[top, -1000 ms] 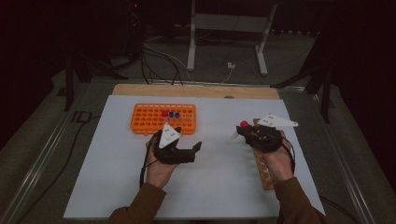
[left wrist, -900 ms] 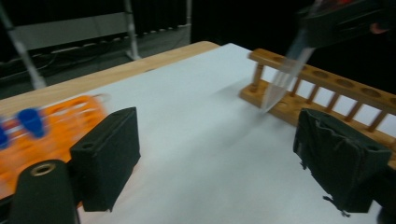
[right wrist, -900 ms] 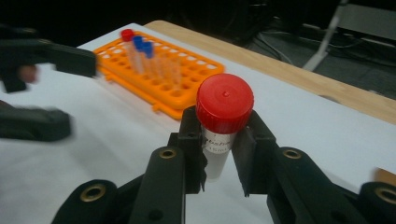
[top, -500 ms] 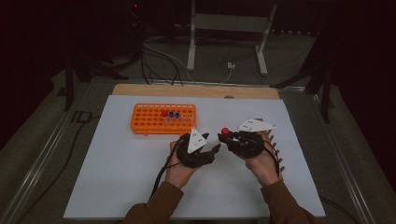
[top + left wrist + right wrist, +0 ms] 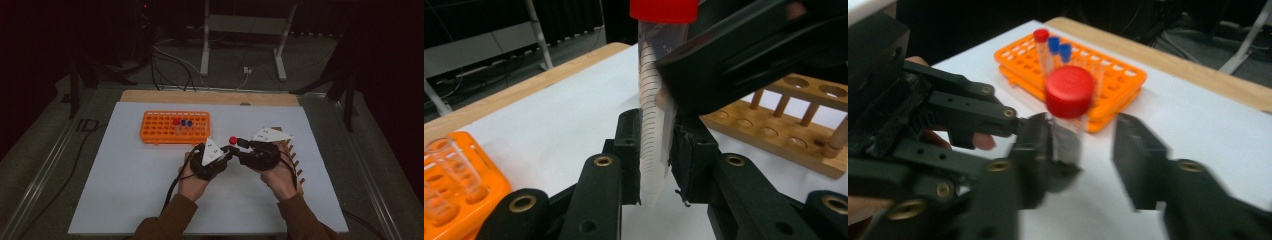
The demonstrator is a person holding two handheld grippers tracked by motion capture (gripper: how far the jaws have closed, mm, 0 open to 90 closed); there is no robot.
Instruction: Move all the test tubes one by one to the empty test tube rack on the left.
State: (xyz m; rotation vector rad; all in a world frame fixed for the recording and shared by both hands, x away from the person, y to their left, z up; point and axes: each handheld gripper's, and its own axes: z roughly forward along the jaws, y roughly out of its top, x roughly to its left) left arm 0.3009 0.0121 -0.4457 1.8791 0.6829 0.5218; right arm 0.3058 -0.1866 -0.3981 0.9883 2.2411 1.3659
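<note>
Tube [image 5: 655, 115] now passed to left tongs [image 5: 654, 170], mid-mat [image 5: 125, 200]

Likely a lab, orange tube rack [image 5: 174, 127], wooden tube rack [image 5: 795, 125], dim surroundings

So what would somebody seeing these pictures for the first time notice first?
Probably the red-capped tube mid-table, passed from one gripper to the other: the left gripper is shut on its lower half, while the right gripper has just been opening its jaws, the tube between them. Next, the bright orange rack behind, with a few capped tubes standing in it.
</note>
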